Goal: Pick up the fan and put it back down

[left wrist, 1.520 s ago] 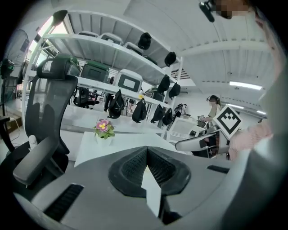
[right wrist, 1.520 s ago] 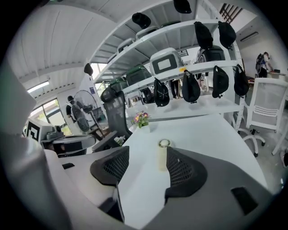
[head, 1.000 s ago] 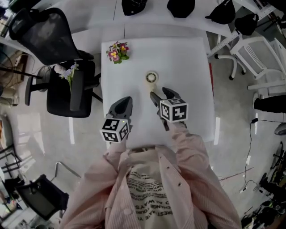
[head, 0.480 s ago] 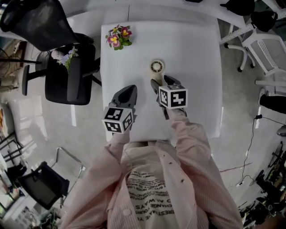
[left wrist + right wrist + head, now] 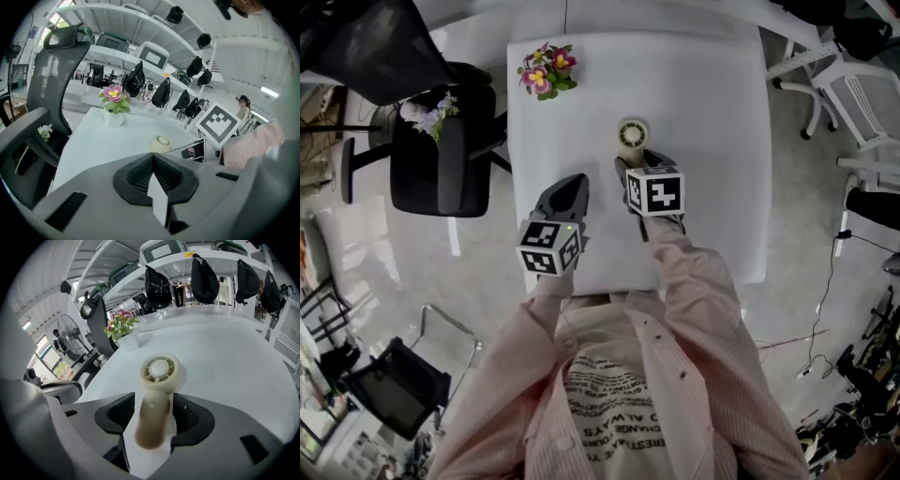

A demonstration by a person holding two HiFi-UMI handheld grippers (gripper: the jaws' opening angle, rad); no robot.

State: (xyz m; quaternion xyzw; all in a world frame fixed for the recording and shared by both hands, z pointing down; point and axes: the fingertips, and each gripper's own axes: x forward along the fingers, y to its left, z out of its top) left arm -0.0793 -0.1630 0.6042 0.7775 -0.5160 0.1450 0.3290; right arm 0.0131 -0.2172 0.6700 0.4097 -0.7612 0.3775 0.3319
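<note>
White table, potted pink flowers on the table's far left corner, black office chair left of the table, flower sprig lying on it, white chair right of the table, black backpacks hanging beyond the table

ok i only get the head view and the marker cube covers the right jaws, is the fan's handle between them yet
observer: yes. The right gripper view shows the handle of the fan between the jaws of the right gripper. A sliver of table shows beside the handle, so they look open.
operator: handle lined up or crooked
observer: lined up, it runs straight back along the jaws, round head at the far end.
operator: and the left jaws
observer: the left gripper has its jaws together with nothing between them.
</note>
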